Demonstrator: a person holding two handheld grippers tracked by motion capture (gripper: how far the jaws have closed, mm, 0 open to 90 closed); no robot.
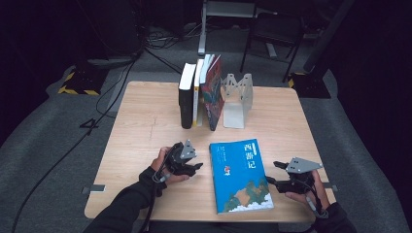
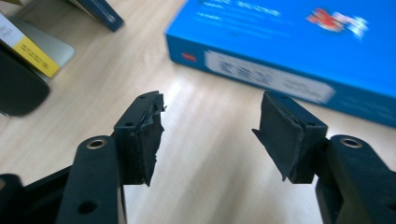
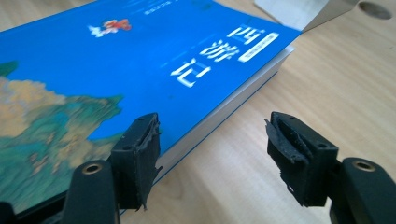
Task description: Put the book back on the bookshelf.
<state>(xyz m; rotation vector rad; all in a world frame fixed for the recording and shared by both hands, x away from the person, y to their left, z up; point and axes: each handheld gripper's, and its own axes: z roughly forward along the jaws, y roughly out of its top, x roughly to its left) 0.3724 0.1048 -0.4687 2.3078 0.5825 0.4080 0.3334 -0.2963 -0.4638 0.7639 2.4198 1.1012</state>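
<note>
A blue book [image 1: 240, 174] with a painted landscape on its cover lies flat on the wooden table [image 1: 145, 126], near the front edge. My left gripper [image 1: 195, 167] sits just left of the book, jaws open and pointing at its spine. In the left gripper view the gripper [image 2: 212, 107] holds nothing, and the blue book [image 2: 289, 42] lies a little ahead. My right gripper [image 1: 272, 173] rests at the book's right side. In the right gripper view the gripper [image 3: 212, 126] is open, with the page edge of the book [image 3: 140, 70] in front of its left jaw and bare table under the other.
Several books [image 1: 199, 92] stand upright in a row at the back of the table, with a grey metal bookend [image 1: 238, 97] to their right. A yellow-labelled book [image 2: 28, 51] shows at the left gripper view's left edge. Cables and a chair sit on the floor beyond.
</note>
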